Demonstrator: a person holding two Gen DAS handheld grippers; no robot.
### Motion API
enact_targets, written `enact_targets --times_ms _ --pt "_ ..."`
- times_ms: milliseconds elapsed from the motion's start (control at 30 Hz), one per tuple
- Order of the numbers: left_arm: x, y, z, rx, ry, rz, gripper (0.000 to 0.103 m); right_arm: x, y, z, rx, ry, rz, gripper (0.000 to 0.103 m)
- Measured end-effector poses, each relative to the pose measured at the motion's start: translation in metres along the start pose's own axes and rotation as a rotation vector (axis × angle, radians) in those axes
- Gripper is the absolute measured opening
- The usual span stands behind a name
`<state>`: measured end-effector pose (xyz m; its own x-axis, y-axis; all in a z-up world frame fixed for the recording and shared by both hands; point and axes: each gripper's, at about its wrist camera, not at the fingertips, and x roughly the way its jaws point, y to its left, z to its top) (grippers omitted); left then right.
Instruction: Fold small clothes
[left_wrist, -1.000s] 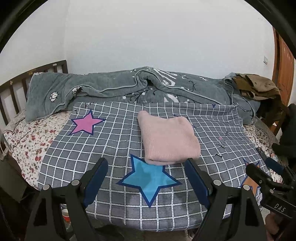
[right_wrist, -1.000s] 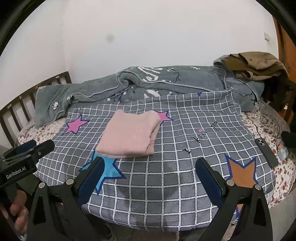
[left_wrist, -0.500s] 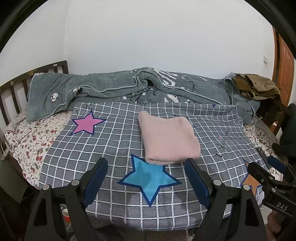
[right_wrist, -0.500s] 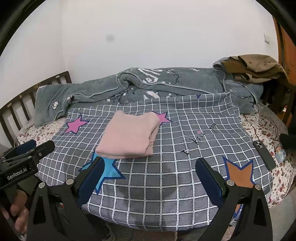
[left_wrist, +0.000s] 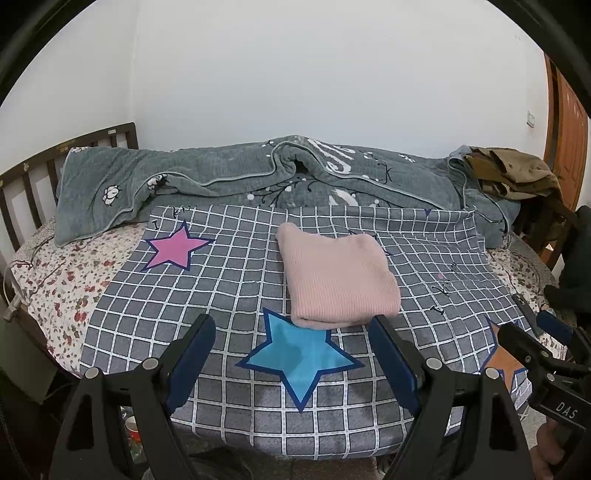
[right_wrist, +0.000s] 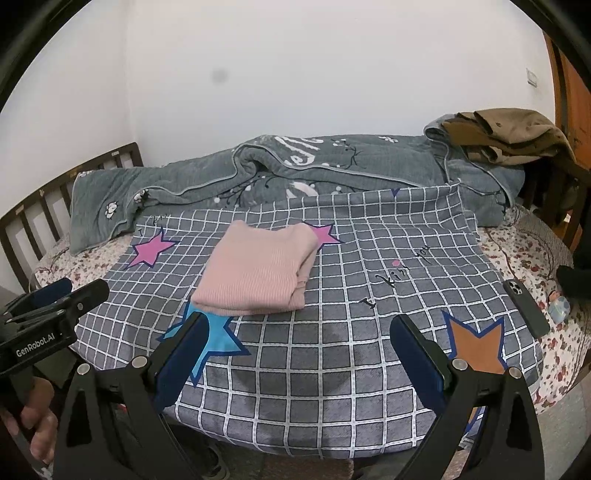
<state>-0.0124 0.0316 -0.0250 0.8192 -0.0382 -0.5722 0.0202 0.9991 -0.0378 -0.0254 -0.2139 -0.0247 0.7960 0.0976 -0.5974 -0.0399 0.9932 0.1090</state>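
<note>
Left tool (left_wrist: 291, 350) and right tool (right_wrist: 295, 347): jaws spread wide, nothing held, poised above the bed's near edge. Beyond them, the folded pink ribbed knit garment (left_wrist: 338, 278) lies on the grey checked star-print sheet (left_wrist: 207, 295). Farthest: rumpled grey-green quilt (left_wrist: 229, 173).

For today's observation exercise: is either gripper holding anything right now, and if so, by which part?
Nothing is held. The left gripper and right gripper both stand open and empty, short of the folded pink garment lying on the checked sheet.
</note>
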Motion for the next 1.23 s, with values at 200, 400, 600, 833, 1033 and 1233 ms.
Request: enact_targets --times_ms 200,400,600,833,1033,1233 --pt "-0.001 -0.001 0.001 0.002 -0.003 0.002 0.084 -0.001 -0.001 0.001 -0.003 -0.004 -0.002 0.097" --pt "-0.002 -0.001 0.003 0.003 -0.004 0.002 0.084 -0.002 -0.001 0.001 -0.004 -0.008 -0.003 0.097" --pt "-0.005 -0.001 0.007 0.0 -0.013 0.002 0.084 -0.003 0.001 0.002 -0.007 -0.012 0.002 0.097" --pt "-0.007 0.0 0.007 0.001 -0.02 0.005 0.084 -0.006 0.004 0.003 -0.011 -0.017 0.004 0.097" --pt "-0.009 0.001 0.008 0.001 -0.026 0.001 0.084 -0.007 0.004 0.004 -0.011 -0.02 0.01 0.097" --pt "-0.011 0.0 0.01 -0.001 -0.036 0.007 0.084 -0.004 0.005 0.006 -0.012 -0.016 0.013 0.097"
